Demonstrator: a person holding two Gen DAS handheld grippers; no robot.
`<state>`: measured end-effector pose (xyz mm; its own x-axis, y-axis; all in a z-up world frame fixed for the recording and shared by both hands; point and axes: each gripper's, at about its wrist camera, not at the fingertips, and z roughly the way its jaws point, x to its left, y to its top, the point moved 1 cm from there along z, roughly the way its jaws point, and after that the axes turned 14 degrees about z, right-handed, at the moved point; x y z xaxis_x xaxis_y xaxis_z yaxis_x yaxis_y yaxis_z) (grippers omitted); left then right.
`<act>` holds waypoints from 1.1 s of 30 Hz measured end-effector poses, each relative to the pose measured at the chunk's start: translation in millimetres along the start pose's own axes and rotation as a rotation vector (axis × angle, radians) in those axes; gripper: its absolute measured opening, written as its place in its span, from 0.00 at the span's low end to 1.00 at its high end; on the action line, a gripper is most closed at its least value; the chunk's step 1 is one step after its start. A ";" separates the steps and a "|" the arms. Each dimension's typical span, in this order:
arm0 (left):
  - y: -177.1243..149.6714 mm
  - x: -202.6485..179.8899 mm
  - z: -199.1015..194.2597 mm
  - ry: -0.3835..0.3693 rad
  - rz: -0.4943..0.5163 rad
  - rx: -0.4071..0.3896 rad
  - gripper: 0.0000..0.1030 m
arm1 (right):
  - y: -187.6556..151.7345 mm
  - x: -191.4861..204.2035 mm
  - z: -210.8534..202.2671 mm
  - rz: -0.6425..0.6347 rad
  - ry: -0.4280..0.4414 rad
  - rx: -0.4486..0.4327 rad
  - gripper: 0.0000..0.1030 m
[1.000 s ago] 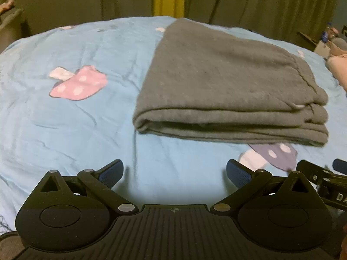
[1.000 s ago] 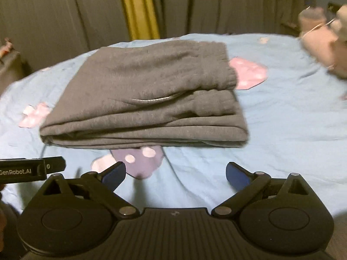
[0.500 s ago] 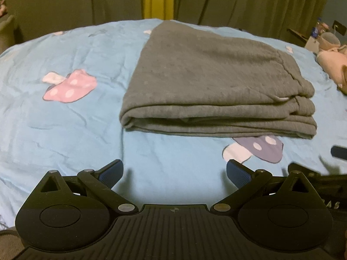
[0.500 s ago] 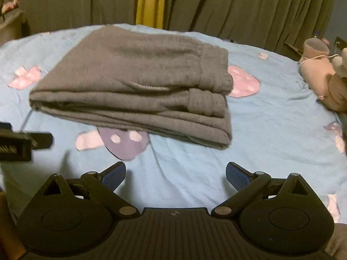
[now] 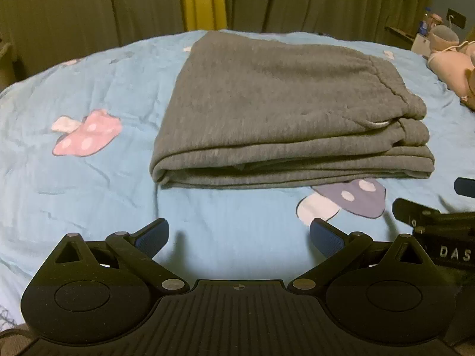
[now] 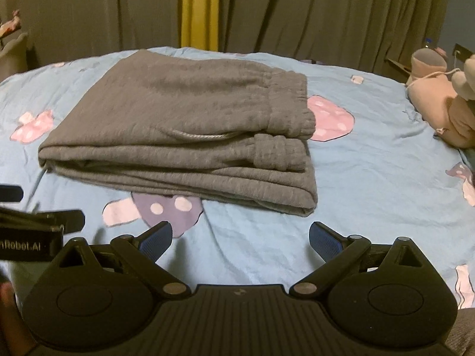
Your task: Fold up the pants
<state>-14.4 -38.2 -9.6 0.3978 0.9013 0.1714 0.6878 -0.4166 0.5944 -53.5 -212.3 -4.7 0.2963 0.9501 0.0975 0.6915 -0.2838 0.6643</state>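
On the blue mushroom-print bed [image 5: 89, 195], the grey pants [image 5: 285, 118] lie folded in a neat stack. Your left tool [image 5: 239, 234] and right tool [image 6: 240, 235] hover near it, jaws apart, empty. Press stray edges flat only if needed.

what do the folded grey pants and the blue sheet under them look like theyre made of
Folded grey pants: likely soft fleece or sweatshirt knit, with a matte, slightly fuzzy surface, thick rounded fold edges and a ribbed elastic waistband. Light blue mushroom-print bedsheet: apparently thin woven cotton, smooth and matte, with fine creases.

Dim, slightly soft, fisheye-warped edges
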 end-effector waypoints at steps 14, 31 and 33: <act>3.6 2.3 10.3 0.007 -0.016 0.004 1.00 | 4.1 9.6 12.8 0.007 0.005 -0.027 0.96; 2.5 0.0 13.6 0.021 -0.007 0.017 1.00 | 3.5 4.7 13.8 0.033 -0.021 -0.026 0.96; 2.4 0.3 13.4 0.021 -0.007 0.016 1.00 | 3.7 3.8 13.3 0.037 -0.024 -0.027 0.96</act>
<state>-4.5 -40.5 -18.6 0.3802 0.9064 0.1838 0.7003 -0.4120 0.5830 -41.1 -211.5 -11.7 0.3372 0.9355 0.1053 0.6619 -0.3151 0.6801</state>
